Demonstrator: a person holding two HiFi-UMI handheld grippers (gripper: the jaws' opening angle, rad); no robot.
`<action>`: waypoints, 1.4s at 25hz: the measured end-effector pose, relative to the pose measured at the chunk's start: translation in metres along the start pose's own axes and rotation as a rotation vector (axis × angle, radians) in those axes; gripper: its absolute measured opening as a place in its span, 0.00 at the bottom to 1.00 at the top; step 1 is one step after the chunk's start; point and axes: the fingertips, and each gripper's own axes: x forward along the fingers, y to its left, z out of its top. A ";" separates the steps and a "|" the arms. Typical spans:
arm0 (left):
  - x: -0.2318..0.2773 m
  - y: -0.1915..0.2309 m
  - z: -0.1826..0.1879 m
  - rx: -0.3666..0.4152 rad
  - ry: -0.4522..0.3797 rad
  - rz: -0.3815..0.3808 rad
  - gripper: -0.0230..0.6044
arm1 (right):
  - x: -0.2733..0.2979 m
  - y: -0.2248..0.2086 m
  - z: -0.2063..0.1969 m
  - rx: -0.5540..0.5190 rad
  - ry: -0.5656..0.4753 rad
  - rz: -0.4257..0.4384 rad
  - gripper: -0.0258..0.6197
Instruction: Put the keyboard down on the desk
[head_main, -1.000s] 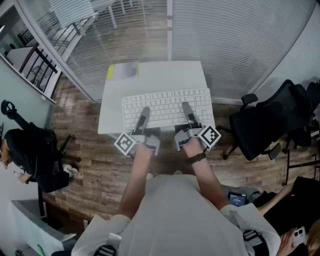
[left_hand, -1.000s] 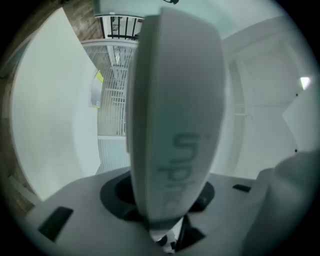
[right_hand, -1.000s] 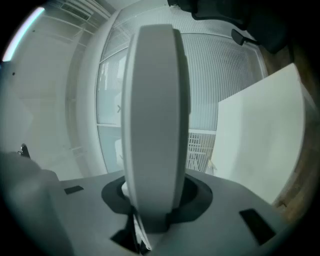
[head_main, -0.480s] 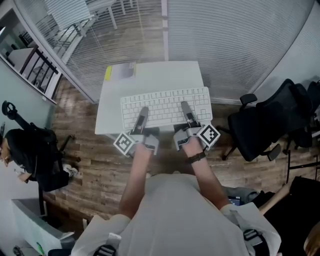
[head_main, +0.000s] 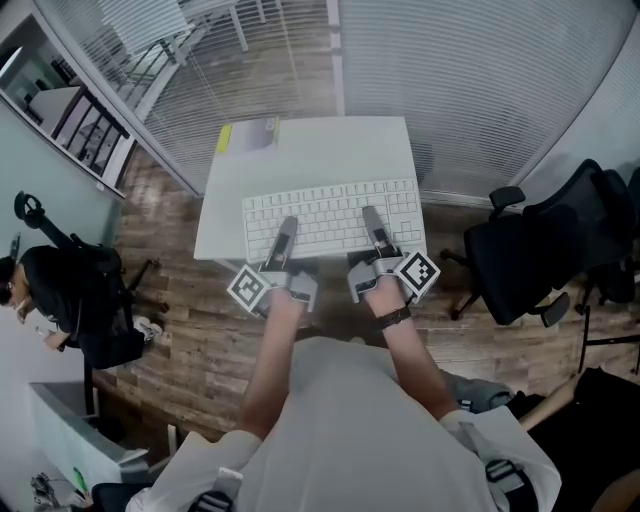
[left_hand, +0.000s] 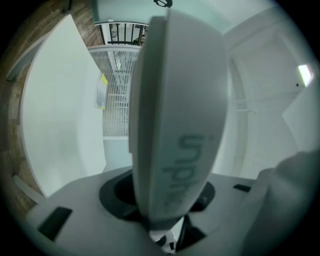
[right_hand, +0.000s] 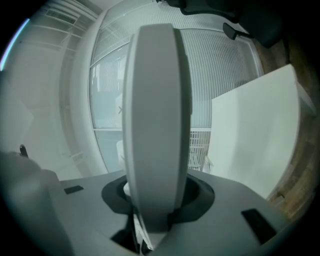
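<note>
A white keyboard (head_main: 330, 215) lies lengthwise over the near half of the white desk (head_main: 310, 150); I cannot tell whether it rests on the top. My left gripper (head_main: 287, 226) grips its near edge left of the middle. The jaws are opening slightly, and the keyboard is still between them. My right gripper (head_main: 372, 215) is shut on the near edge further right. In the left gripper view the keyboard's edge (left_hand: 175, 125), with faint print, fills the middle, the desk (left_hand: 55, 110) at the left. The right gripper view shows the keyboard's edge (right_hand: 155, 115) beside the desk (right_hand: 255, 130).
A yellow-edged pad (head_main: 250, 138) lies at the desk's back left corner. A glass wall with blinds (head_main: 480, 80) stands behind the desk. A black office chair (head_main: 530, 260) is to the right. A seated person (head_main: 70, 290) is on the left, on wooden floor (head_main: 200, 330).
The keyboard and both grippers keep nearly the same place over the desk. Only the head view has shifted a little.
</note>
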 end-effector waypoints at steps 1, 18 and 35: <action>-0.012 -0.002 -0.011 0.006 -0.002 -0.009 0.27 | -0.016 0.001 -0.001 0.000 0.003 0.013 0.24; 0.023 0.007 0.013 0.016 0.059 -0.064 0.27 | 0.018 -0.003 0.004 -0.010 -0.053 0.049 0.25; 0.044 0.060 0.024 -0.054 0.114 -0.068 0.27 | 0.035 -0.049 0.008 -0.045 -0.084 0.037 0.25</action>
